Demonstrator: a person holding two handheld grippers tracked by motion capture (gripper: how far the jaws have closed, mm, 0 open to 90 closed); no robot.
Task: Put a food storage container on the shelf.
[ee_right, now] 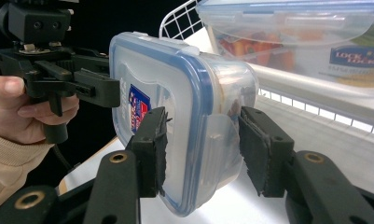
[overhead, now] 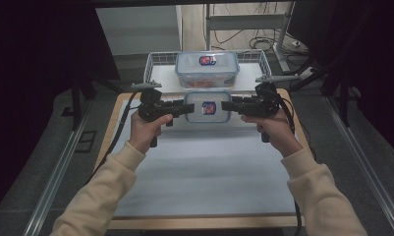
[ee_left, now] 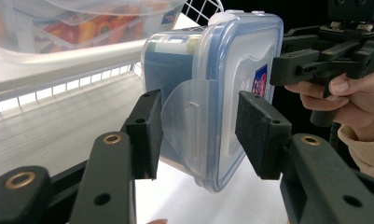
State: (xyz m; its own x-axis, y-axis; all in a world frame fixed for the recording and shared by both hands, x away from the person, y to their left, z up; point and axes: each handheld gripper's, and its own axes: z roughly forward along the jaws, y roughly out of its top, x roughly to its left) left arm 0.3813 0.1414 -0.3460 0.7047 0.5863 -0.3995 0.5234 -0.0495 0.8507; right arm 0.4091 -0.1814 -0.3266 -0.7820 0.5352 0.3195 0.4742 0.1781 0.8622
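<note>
Left gripper (overhead: 188, 108) and right gripper (overhead: 227, 106), each half-closed, clamp opposite ends of the small clear blue-lidded plastic container (overhead: 208, 106); keep pressure equal and level.

Cream knit sleeves (overhead: 101, 196); black grippers, brass-ringed screw holes, foam-padded fingers (ee_left: 145, 135), black cables, grey three-cornered top plates.
</note>
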